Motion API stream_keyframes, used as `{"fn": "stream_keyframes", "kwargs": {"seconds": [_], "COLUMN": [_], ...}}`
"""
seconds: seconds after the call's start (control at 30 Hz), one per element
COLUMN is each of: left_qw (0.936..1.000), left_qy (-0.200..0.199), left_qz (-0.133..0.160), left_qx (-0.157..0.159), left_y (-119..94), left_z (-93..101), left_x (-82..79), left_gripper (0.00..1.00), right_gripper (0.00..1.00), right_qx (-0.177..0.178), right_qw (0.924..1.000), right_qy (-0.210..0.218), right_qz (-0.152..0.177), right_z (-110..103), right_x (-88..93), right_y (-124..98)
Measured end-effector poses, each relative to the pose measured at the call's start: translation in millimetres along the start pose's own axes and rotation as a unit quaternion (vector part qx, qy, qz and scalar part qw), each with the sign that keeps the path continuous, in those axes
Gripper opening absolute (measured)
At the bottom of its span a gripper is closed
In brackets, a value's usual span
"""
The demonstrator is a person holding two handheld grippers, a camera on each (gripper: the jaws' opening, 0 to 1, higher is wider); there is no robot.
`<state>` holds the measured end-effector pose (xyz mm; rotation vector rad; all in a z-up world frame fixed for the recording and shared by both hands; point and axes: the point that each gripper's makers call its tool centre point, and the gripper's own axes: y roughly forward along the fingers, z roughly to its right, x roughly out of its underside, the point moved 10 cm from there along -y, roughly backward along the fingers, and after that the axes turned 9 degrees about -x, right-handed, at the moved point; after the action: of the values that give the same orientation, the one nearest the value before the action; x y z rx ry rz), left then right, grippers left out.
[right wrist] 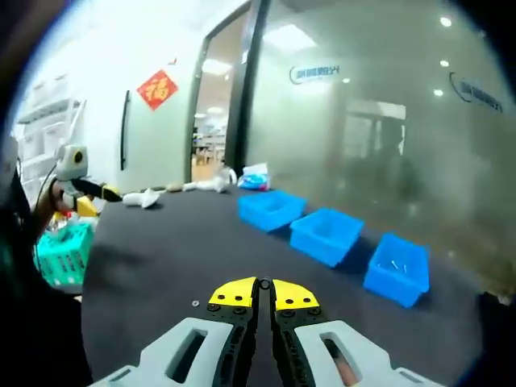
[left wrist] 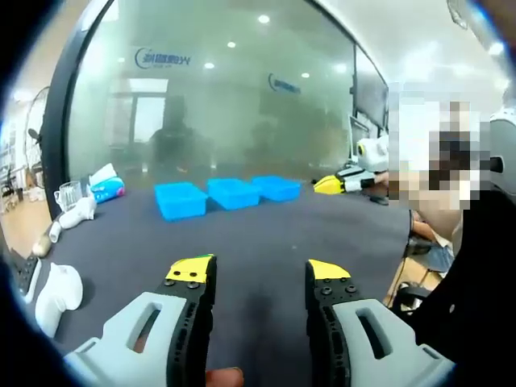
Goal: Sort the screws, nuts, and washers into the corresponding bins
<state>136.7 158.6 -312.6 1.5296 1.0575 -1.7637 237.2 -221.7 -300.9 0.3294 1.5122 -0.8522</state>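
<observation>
Over the dark table, left gripper jaws gape empty; right gripper jaws meet.

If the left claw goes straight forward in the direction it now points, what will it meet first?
Probably only bare dark table at first. The left claw is open and points toward the row of blue bins; the middle bin seems nearest to its line, though depth is unclear.

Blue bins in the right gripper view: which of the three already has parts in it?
The blue bin at the right end of the row, nearest the frame's right edge: small pale pieces lie on its floor. The other two bins look bare inside.
</observation>
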Motion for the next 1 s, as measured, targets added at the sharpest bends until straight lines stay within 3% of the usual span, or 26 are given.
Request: {"fn": "stream_keyframes", "kwargs": {"seconds": [0.27,0.33,0.57,1.0], "left_qw": [1.0000,1.0000,0.9999,0.9998], "left_qy": [-0.002,-0.003,-0.005,-0.007], "left_qz": [0.001,0.002,0.003,0.000], "left_qx": [-0.006,-0.007,-0.010,-0.019], "left_y": [-1,-1,-3,-7], "left_z": [-4.3,-5.0,-5.4,-6.3], "left_x": [1.2,1.1,1.8,3.9], "left_gripper": [0.43,0.42,0.42,0.42], "right_gripper": [0.04,0.04,0.04,0.04], "right_qx": [0.027,0.032,0.074,0.126], "right_qw": [0.9994,0.9982,0.9950,0.9900], "right_qy": [0.020,0.050,0.065,0.053], "right_qz": [0.006,0.003,0.013,0.034], "right_z": [28,37,72,113], "right_x": [-14.6,-14.2,-22.9,-57.9], "right_y": [21,28,55,121]}}
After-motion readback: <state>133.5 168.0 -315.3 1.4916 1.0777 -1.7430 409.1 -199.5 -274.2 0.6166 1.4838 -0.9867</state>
